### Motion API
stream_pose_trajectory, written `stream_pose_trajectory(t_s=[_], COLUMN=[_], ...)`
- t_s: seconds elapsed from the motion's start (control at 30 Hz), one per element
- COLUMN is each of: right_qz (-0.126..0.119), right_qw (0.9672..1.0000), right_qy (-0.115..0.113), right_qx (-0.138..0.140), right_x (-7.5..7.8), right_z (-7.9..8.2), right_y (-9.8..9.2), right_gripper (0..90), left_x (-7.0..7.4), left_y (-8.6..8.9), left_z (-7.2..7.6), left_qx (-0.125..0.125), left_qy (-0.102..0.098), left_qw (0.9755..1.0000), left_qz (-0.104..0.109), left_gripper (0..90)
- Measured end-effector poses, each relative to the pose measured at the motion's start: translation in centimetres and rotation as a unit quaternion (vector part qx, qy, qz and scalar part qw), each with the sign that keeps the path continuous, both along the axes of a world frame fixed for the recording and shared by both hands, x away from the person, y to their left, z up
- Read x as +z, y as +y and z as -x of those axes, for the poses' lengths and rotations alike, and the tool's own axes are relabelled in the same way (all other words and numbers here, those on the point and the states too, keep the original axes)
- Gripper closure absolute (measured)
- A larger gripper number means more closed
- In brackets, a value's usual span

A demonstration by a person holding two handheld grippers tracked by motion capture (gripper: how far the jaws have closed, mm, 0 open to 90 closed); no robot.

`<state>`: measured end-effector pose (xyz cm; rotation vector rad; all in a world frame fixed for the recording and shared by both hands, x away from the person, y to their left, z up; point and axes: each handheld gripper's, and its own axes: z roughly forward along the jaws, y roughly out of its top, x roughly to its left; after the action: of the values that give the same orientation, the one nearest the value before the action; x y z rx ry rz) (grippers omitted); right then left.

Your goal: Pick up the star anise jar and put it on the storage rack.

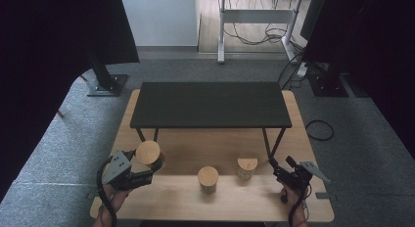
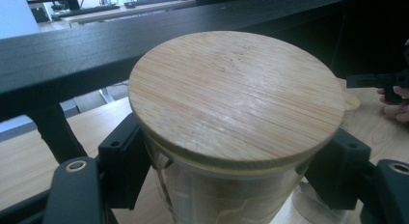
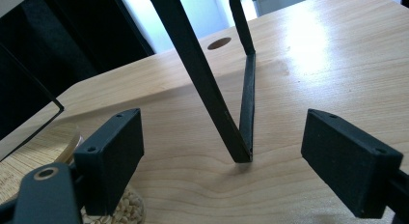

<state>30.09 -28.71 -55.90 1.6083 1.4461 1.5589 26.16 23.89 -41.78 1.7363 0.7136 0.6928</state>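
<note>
Jar with a round bamboo lid (image 2: pixel 236 96): that is what the left gripper (image 1: pixel 138 174) has, low on the left of the high view. Both black jaws press on the glass just under the lid, one on each side, so the jar cannot slip. I think the person grips it there because the glass is round and the lid sticks out above the pads like a little roof.

Biggest thing here is the wooden table (image 1: pixel 176 200). On it stands a low black shelf (image 1: pixel 210 104) on thin legs, in the middle of the high view. In the left gripper view the shelf edge runs just behind and above the lid, so it could bump if the jar goes straight ahead.

Two more jars with bamboo lids wait on the table, one in the low middle (image 1: pixel 208 179) and one a bit right of it (image 1: pixel 247 168).

Low on the right, the right gripper (image 1: pixel 278 170) has its jaws wide apart with nothing in them. A black shelf leg (image 3: pixel 212 89) stands right in front of it.
</note>
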Motion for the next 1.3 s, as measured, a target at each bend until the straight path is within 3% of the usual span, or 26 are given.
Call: stream_pose_trajectory(t_s=[0.63, 1.3], right_qz=[0.001, 0.001], right_qw=[1.0000, 1.0000], right_qy=[0.000, 0.000], right_qx=[0.001, 0.003], right_x=[0.0, 0.0], right_z=[0.0, 0.0], right_y=[0.0, 0.0], right_gripper=[14.3, 14.3], left_x=[1.4, 2.8], left_y=[0.5, 0.4], left_z=[-0.4, -1.2], left_qx=[0.002, 0.005], left_qy=[-0.006, -0.009], left_qw=[0.9999, 0.9999], left_qz=[0.008, 0.000], left_gripper=[25.5, 25.5])
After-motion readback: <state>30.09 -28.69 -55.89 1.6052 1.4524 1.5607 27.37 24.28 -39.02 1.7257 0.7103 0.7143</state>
